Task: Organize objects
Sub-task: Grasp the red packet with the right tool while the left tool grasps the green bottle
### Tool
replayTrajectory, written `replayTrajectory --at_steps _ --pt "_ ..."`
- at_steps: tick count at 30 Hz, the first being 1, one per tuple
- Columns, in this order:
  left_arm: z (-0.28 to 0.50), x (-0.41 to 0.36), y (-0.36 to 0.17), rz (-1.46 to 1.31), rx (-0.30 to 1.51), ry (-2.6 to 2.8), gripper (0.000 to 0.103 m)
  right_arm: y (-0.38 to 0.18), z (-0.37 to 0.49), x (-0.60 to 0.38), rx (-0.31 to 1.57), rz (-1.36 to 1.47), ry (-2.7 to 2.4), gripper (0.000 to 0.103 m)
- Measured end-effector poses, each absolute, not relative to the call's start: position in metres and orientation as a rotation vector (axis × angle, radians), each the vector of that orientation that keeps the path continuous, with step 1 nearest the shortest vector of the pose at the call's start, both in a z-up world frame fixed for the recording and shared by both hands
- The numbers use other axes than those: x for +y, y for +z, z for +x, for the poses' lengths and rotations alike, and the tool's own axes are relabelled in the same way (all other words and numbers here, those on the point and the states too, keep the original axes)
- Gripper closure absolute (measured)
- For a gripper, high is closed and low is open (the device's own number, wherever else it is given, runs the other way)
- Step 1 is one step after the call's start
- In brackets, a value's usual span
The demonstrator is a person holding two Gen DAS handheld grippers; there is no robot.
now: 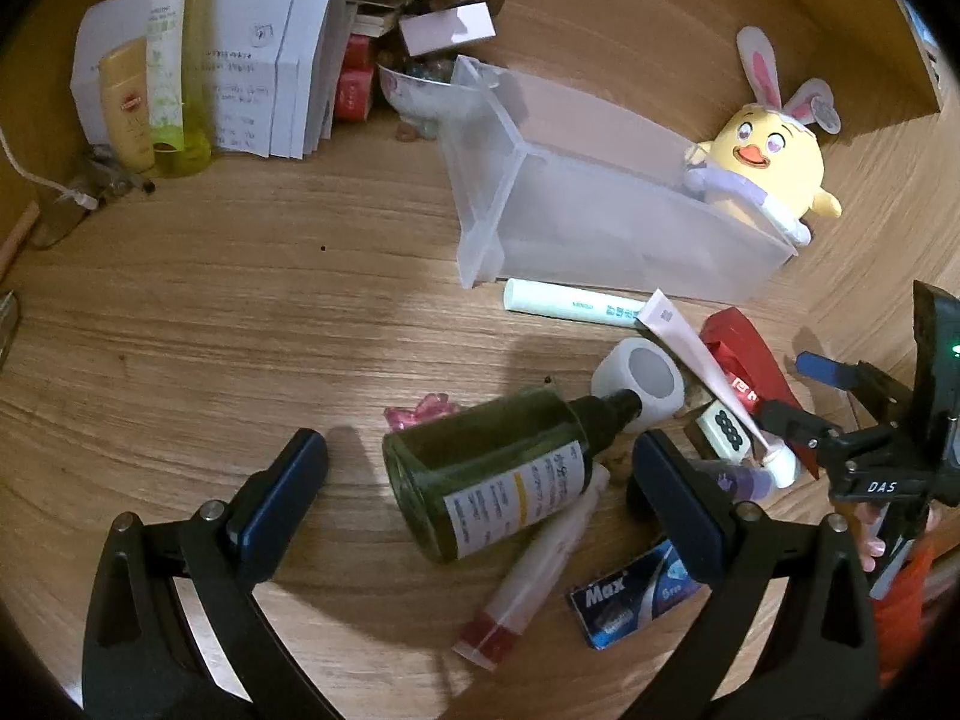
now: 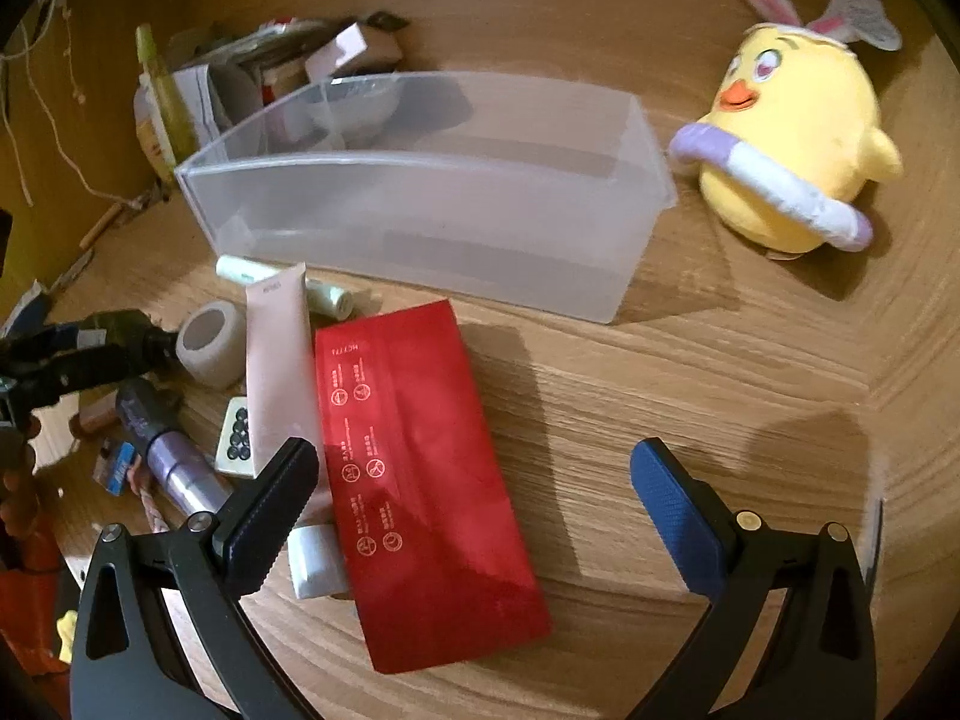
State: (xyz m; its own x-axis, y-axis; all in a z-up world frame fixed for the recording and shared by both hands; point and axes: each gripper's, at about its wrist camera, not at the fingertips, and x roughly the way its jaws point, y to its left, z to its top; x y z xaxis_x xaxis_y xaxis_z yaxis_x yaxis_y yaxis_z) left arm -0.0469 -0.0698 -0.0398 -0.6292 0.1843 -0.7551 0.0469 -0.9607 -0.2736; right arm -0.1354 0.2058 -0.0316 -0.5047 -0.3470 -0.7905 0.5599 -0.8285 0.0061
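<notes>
A dark green bottle [image 1: 492, 474] lies on its side on the wooden table, between the fingers of my open left gripper [image 1: 480, 480]. A frosted clear plastic bin [image 1: 576, 198] [image 2: 432, 192] stands empty behind the clutter. A red foil pouch [image 2: 414, 462] [image 1: 744, 354] lies flat between the fingers of my open right gripper [image 2: 474, 492], which also shows in the left wrist view [image 1: 804, 396]. A pink tube [image 2: 279, 354] [image 1: 696, 360], a roll of tape [image 2: 210, 342] [image 1: 642, 384], a pale green tube [image 1: 570, 303] and a mahjong tile [image 2: 237, 438] lie around them.
A yellow chick plush [image 2: 792, 144] [image 1: 762, 162] sits right of the bin. Papers, boxes, bottles [image 1: 162, 78] and a bowl [image 1: 414, 90] crowd the back left. A white tube [image 1: 534, 570], a blue Max packet [image 1: 630, 600], a purple cylinder [image 2: 168, 450] and a pink hair clip [image 1: 420, 411] lie nearby.
</notes>
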Motion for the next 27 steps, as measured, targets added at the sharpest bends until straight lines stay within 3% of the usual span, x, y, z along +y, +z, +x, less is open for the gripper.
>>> replayTrajectory --at_steps 2,6,11,13,17,27 --pt "-0.047 -0.071 -0.040 -1.308 -0.424 2.735 0.000 -0.035 -0.138 0.204 0.353 1.147 -2.307 0.006" --pt "-0.046 -0.070 -0.040 -1.310 -0.399 2.753 0.016 -0.036 -0.146 0.200 0.355 1.144 -2.279 0.013" --pt "-0.045 -0.070 -0.039 -1.299 -0.383 2.772 0.026 -0.036 -0.155 0.186 0.385 1.140 -2.250 0.027" --pt "-0.045 -0.069 -0.039 -1.294 -0.385 2.769 0.039 -0.038 -0.158 0.181 0.396 1.146 -2.233 0.032" --pt "-0.044 -0.068 -0.040 -1.272 -0.376 2.785 0.040 -0.041 -0.162 0.176 0.401 1.147 -2.236 0.051" --pt "-0.037 -0.071 -0.023 -1.191 -0.392 2.855 0.041 -0.022 -0.153 0.194 0.340 1.060 -2.336 0.052"
